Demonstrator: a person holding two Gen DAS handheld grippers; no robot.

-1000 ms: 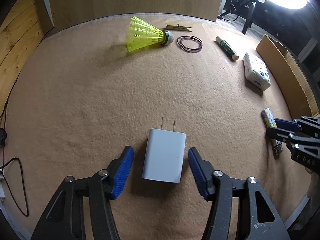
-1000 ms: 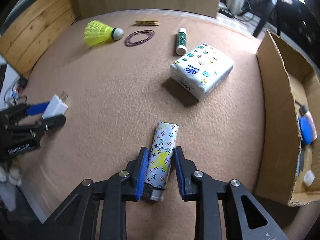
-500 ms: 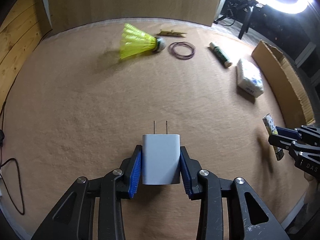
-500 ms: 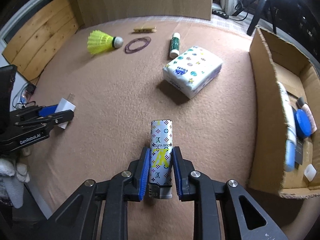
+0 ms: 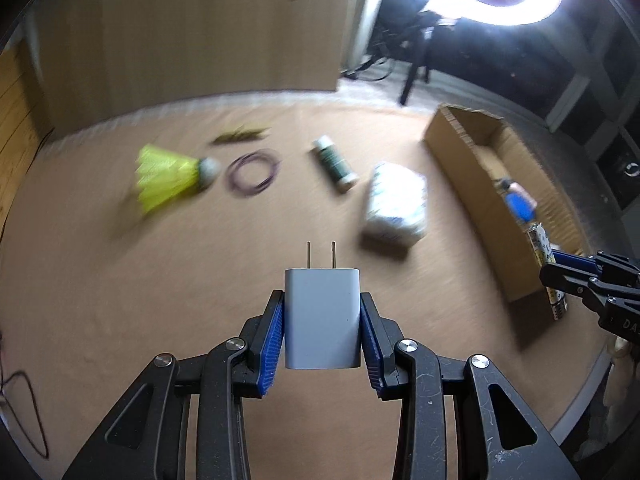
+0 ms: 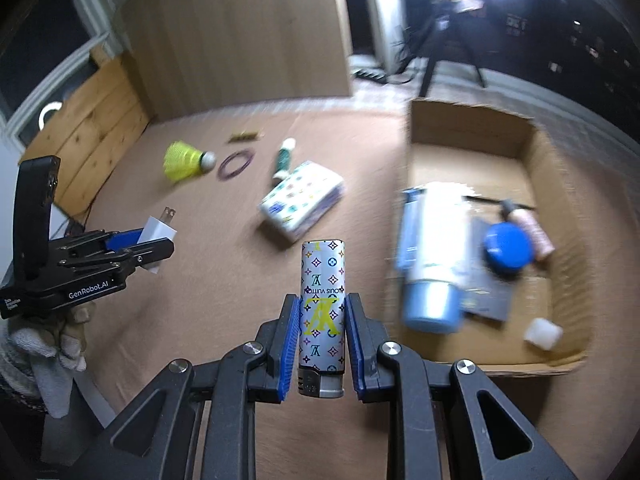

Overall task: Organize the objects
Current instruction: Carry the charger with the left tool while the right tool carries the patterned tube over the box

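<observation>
Carrying two finds toward the open brown cardboard box (image 6: 472, 128): left gripper (image 5: 322, 326) pinching a white two-pronged plug-in charger cube (image 5: 321, 322), right gripper (image 6: 322, 330) clamping a monogram-printed cylindrical lighter (image 6: 322, 304). Best kept level, released low inside, clear of the blue tube (image 6: 430, 256).

Your tan tabletop (image 5: 120, 300) carries a shuttlecock (image 5: 168, 176), rubber bands (image 5: 252, 174), glue stick (image 5: 335, 165), tissue pack (image 5: 396, 204) and cardboard box (image 6: 472, 136).
</observation>
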